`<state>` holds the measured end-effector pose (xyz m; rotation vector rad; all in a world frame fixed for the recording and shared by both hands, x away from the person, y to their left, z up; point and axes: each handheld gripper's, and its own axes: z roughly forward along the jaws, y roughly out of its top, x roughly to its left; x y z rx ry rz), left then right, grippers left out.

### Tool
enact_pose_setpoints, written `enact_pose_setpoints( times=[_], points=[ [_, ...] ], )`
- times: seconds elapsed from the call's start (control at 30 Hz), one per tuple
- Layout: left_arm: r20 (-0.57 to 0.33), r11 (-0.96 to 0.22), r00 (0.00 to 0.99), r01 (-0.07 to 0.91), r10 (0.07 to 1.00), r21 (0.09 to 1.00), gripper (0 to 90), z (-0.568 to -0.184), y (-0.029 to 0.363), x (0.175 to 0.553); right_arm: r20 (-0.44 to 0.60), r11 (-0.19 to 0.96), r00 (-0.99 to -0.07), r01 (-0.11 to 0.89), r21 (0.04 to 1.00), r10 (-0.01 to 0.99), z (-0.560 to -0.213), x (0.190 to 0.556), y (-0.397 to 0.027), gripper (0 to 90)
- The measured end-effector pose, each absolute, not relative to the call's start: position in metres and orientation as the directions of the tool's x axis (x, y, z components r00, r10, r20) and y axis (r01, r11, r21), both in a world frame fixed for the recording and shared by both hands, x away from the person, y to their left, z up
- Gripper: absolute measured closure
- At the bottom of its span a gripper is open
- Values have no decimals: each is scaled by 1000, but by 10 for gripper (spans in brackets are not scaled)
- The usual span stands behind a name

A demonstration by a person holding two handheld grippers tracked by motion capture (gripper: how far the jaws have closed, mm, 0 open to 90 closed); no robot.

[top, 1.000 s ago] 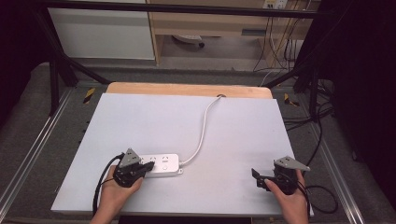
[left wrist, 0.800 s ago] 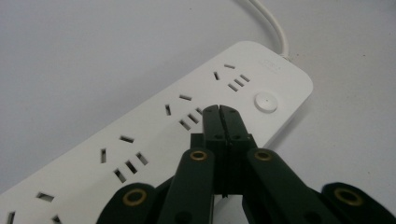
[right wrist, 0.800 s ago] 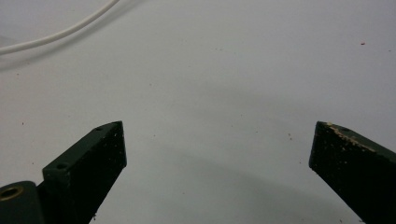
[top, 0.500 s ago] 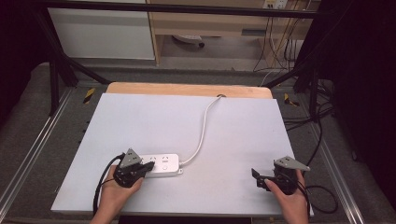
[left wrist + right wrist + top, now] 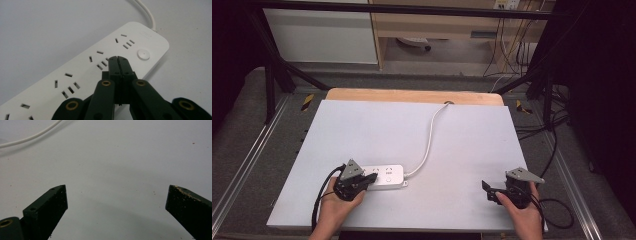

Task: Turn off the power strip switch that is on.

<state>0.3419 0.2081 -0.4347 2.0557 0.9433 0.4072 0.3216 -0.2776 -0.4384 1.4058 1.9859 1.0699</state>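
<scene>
While left tongs (image 5: 117,60), jaws together, are pressing the power strip (image 5: 82,72) short of its button (image 5: 143,54), right tongs (image 5: 116,202) are idling agape, empty.

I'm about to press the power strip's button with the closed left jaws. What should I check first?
1. Left gripper jaws shut: ok.
2. Tips over the power strip: ok.
3. Tips on the round button: not ok, it lies beside them.
4. Cord clear of both grippers: ok.
5. Right gripper jaws open, off the strip: ok.
6. Tips touching the strip: cannot tell.
</scene>
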Motion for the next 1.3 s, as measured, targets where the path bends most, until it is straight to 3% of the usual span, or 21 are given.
enact_pose_setpoints(
  times=[1.1,1.3],
  points=[
    [-51,-378,658,492,751,785,900,-434,208,341,59,155,-356,545,824,933,-436,320,-280,46],
    [-103,-305,629,506,770,807,900,-434,221,342,59,154,-356,542,826,933,-435,320,-280,47]
  ],
)
